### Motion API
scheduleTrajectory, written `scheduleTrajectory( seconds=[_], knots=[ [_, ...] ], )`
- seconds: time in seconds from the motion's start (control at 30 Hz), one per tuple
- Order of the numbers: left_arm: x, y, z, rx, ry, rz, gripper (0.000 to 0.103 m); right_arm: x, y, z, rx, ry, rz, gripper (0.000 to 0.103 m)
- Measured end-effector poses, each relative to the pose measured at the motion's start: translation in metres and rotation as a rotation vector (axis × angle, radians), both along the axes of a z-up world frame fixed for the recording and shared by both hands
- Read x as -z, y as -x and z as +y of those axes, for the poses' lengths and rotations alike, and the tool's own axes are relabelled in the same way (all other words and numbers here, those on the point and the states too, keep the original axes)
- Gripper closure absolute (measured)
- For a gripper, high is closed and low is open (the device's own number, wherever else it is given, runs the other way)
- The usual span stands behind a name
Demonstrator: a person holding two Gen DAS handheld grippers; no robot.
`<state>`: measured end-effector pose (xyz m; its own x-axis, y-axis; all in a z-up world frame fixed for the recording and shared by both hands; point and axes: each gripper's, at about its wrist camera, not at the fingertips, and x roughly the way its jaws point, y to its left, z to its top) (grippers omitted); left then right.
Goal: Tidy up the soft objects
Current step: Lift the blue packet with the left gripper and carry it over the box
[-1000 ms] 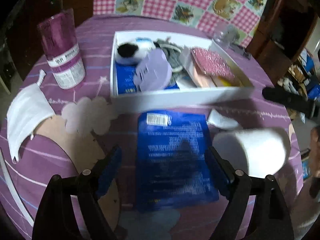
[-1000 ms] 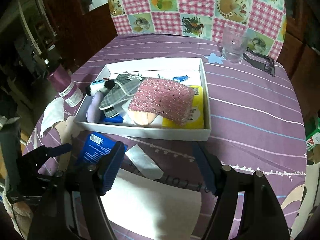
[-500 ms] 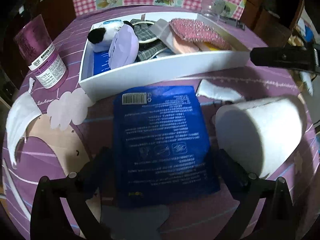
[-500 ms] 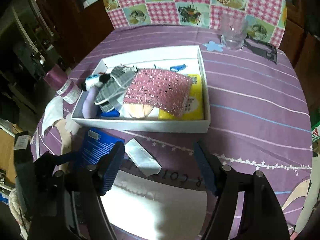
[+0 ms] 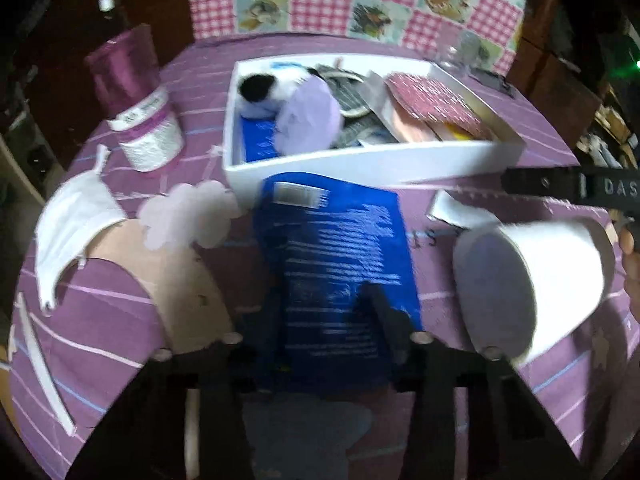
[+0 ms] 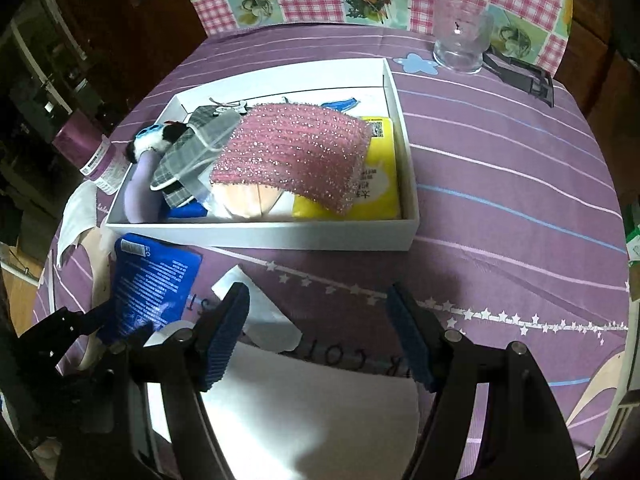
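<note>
A blue flat pack (image 5: 336, 236) lies on the purple tablecloth in front of the white box (image 5: 360, 168). My left gripper (image 5: 330, 320) is over its near end. The jaws are closing and pinch the pack between them. The same gripper (image 6: 112, 320) shows at the left of the right wrist view. My right gripper (image 6: 316, 332) is shut on a white roll (image 6: 304, 400), which lies to the right of the pack (image 5: 532, 280). The box holds a pink glitter pouch (image 6: 292, 156), a black and white plush (image 5: 260, 88), a lilac soft piece (image 5: 308, 120) and a yellow pack (image 6: 380, 184).
A purple canister (image 5: 140, 120) stands left of the box. A white face mask (image 5: 76, 216) and a pale cloud-shaped cutout (image 5: 188, 216) lie near it. A small white sachet (image 6: 260, 312) lies between pack and roll. A glass (image 6: 460, 40) and a black clip (image 6: 520, 76) sit at the far right.
The left jaws spread wide around the blue pack, then closed onto its near end. The right gripper, still holding the white roll, sank a little.
</note>
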<state>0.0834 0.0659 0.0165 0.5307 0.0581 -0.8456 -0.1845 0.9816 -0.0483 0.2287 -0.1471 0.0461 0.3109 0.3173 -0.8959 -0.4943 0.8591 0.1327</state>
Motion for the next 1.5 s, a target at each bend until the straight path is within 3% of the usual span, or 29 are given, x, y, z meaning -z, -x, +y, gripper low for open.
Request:
scheduleTrajectory(
  seconds=[0.13, 0.33, 0.5, 0.83, 1.2, 1.5],
  knots=[
    [-0.005, 0.004, 0.011, -0.023, 0.03, -0.025, 0.087, -0.004, 0.002, 0.001, -0.006, -0.014, -0.011, 0.031],
    [-0.021, 0.007, 0.002, -0.017, 0.018, -0.109, 0.093, -0.013, 0.006, 0.0, -0.014, -0.033, -0.034, 0.031],
    [-0.038, 0.012, 0.007, -0.038, 0.032, -0.173, 0.096, -0.026, 0.009, -0.003, -0.008, -0.076, -0.058, 0.031],
    [-0.075, 0.01, 0.015, -0.021, 0.138, -0.303, 0.096, -0.047, 0.015, -0.009, -0.001, -0.198, -0.117, 0.031],
    [-0.092, -0.027, 0.002, -0.009, 0.188, -0.342, 0.096, -0.06, 0.012, -0.021, 0.009, -0.27, -0.18, 0.031],
    [-0.092, -0.064, -0.007, 0.01, 0.239, -0.351, 0.096, -0.066, 0.002, -0.045, 0.089, -0.444, -0.192, 0.031]
  ],
)
